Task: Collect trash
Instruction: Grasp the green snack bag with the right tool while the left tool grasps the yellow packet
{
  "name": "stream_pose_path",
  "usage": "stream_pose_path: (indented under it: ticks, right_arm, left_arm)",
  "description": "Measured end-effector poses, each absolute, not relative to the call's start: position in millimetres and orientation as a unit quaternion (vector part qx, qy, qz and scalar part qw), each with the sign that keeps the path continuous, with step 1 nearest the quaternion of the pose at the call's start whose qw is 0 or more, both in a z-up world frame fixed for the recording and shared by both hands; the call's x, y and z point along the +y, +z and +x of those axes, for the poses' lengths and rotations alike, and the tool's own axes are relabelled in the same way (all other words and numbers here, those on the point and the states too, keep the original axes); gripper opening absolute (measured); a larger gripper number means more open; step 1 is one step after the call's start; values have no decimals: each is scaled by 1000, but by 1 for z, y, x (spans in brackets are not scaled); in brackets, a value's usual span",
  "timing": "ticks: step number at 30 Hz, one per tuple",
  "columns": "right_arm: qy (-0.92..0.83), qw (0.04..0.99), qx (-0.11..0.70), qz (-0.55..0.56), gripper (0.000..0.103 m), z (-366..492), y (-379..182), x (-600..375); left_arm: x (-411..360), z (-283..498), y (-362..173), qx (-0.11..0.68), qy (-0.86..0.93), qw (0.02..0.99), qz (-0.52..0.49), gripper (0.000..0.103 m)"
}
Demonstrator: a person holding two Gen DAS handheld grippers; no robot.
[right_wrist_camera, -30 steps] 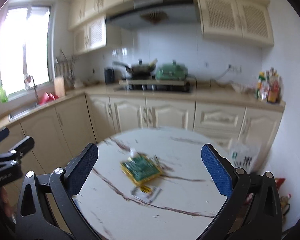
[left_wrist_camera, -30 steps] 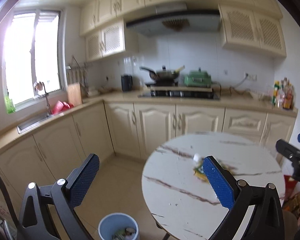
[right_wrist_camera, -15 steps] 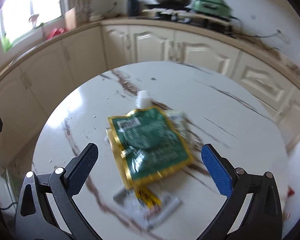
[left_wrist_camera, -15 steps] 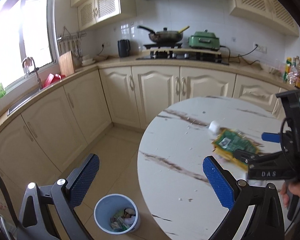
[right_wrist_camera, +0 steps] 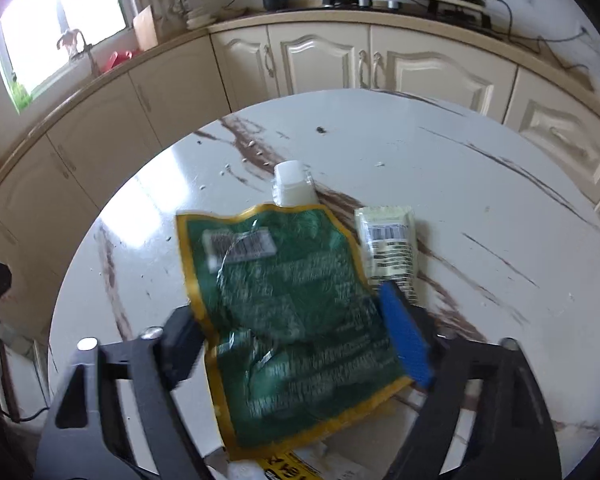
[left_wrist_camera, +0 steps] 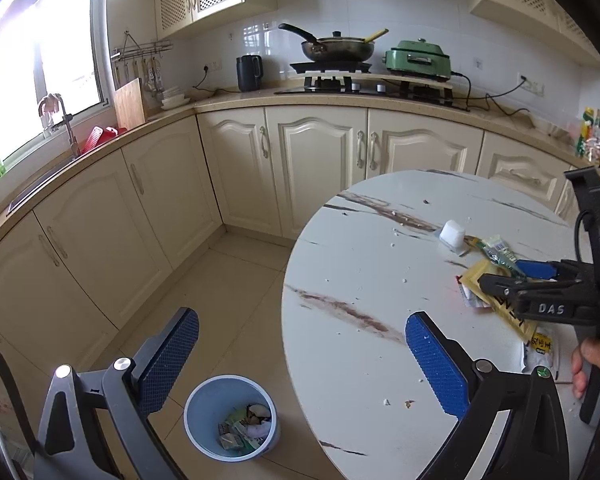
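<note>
Right claw point(right_wrist_camera: 296, 340): clenched on the green spouted pouch point(right_wrist_camera: 284, 300), low centre, to lift it from the counter point(right_wrist_camera: 480, 200).
Left claw point(left_wrist_camera: 300, 360): released, holding nothing, above the blue bin point(left_wrist_camera: 231, 418), lower left.

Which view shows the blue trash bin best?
The left wrist view: the blue trash bin stands whole on the floor beside the round table, its rim open, with wrappers visible inside. The right wrist view does not show it at all.
</note>
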State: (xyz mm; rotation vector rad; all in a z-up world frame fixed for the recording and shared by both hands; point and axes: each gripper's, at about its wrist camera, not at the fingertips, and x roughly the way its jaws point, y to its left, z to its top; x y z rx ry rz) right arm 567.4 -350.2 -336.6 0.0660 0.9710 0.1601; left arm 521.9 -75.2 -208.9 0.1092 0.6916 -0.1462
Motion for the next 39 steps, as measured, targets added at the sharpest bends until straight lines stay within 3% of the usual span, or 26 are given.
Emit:
stream_pose_path:
  ticks: [3, 9, 10, 11, 13, 27, 34, 39]
  right_arm:
    - [90, 879, 463, 62, 75, 564, -333, -361]
    - [93, 885, 446, 95, 50, 559, -325, -376]
    - [90, 885, 447, 93, 40, 559, -325, -377]
    - [85, 890, 440, 87, 11, 556, -322, -379]
    - [86, 891, 437, 90, 6, 554, -321, -381]
    - [39, 909, 413, 45, 6, 511, -300, -418]
    - [39, 906, 419, 49, 6, 497, -302, -432]
    - [46, 905, 421, 46, 6, 496, -307, -433]
  left_arm:
    - [-78, 515, -210, 337, -75, 937, 56, 102]
    - [-88, 494, -212, 336, -91, 935, 60, 102]
    - [-91, 489, -213, 336, -95, 935, 62, 102]
    - [-97, 486, -213, 336, -103, 934, 63, 102]
    - [-108, 482, -215, 343, -116, 930, 60, 102]
    - [-197, 533, -253, 488, -182, 853, -36, 102]
    - [-233, 554, -268, 495, -154, 855, -18, 99]
    - [-254, 551, -271, 473, -142, 869, 31, 74]
